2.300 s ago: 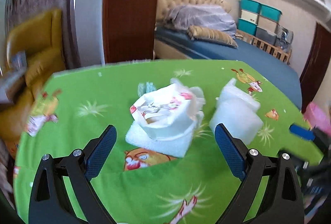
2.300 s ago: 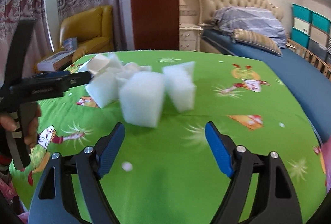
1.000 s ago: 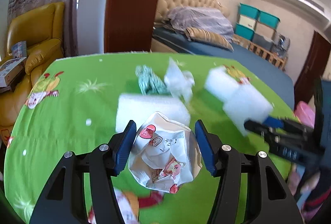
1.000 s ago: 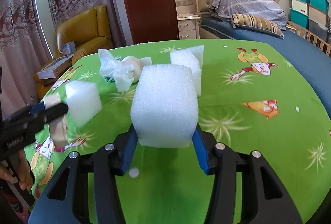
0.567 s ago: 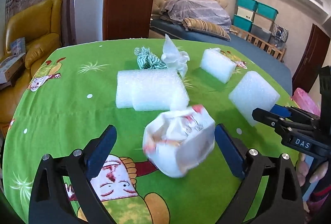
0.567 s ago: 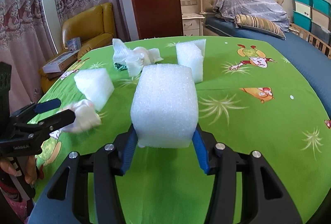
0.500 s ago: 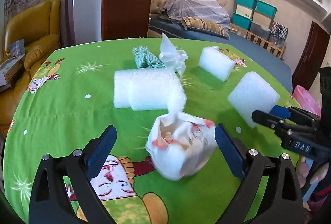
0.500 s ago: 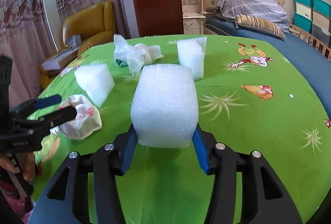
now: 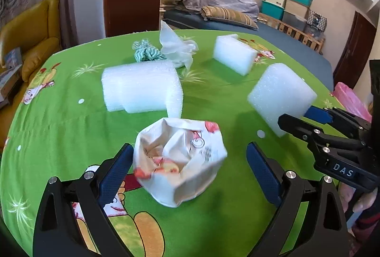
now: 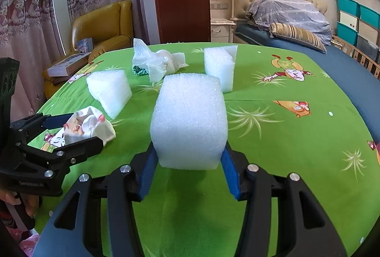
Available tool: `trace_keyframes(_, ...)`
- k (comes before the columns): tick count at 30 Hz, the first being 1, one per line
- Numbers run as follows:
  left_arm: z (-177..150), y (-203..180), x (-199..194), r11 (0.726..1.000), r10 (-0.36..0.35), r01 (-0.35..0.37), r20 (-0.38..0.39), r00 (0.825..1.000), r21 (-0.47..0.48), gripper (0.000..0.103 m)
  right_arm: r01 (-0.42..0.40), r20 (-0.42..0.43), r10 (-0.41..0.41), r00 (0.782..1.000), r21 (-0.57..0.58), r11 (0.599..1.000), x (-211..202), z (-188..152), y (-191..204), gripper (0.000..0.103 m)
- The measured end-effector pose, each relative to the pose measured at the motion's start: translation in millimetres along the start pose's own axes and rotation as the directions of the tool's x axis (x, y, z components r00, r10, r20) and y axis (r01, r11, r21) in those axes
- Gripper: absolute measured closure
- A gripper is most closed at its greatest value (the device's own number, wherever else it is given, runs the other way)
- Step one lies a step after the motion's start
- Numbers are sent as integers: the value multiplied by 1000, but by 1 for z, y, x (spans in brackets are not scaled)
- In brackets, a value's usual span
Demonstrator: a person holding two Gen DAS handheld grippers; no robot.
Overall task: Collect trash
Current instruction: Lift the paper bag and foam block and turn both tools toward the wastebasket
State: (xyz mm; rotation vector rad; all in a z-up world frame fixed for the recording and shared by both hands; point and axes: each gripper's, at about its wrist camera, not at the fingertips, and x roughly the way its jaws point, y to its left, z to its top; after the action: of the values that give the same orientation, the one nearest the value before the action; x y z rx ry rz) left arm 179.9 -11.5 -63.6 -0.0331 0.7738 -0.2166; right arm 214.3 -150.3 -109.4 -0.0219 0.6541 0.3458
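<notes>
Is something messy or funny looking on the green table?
Yes. A crumpled printed bag lies slumped on the green tablecloth between the open left gripper fingers, loose. Scrunched tissue and foam blocks lie scattered behind it.

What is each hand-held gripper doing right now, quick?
Left hand-held gripper: open, with the crumpled paper wrapper lying loose between its fingers.
Right hand-held gripper: shut on a white foam block.

Bright daylight comes in from the curtains (image 10: 35, 7) on the left, soft shadows sit under the foam (image 10: 190, 119), both fisheye views bend hard with black corners, and the paper wad (image 9: 180, 159) looks a bit motion-smeared, everything else pretty sharp
</notes>
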Motion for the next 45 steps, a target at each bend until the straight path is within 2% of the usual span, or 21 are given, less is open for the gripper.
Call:
trace_keyframes(1, -1, 1, 1, 1000, 6, -6, -5, 1000, -4, 16, 1, 1, -1, 1000, 0, 1000, 0, 0, 0, 54)
trace_keyframes(3, -1, 4, 3, 1000, -3, 3, -19, 1000, -24, 31, 0, 3, 0, 1000, -4, 1000, -1, 0, 1, 54)
trace_keyframes(4, -1, 6, 3, 999, -8, 7, -20, 1000, -33, 33, 1, 3, -1, 1000, -9, 1000, -2, 0, 2, 54)
trace_keyframes(8, -3, 10, -3, 999, -10, 10, 6, 1000, -35, 34, 4, 6, -4, 1000, -27, 1000, -5, -3, 4, 54)
trace_keyframes(14, -4, 1, -19, 999, 36, -37, 80, 996, 10, 34, 2, 15, -1, 1000, -38, 999, -11, -6, 6, 54)
trace_keyframes(22, -9, -12, -32, 997, 60, -66, 120, 991, 43, 34, -1, 47, 3, 999, -32, 999, -27, -10, 3, 54)
trace_keyframes(34, -12, -47, -43, 994, 32, -51, 188, 982, 97, 34, 24, 94, -25, 995, 12, 1000, -55, -22, -23, 54)
trace_keyframes(45, -3, -80, -51, 992, -15, -21, 285, 959, 124, 33, 88, 185, -93, 978, 39, 995, -96, -34, -52, 54)
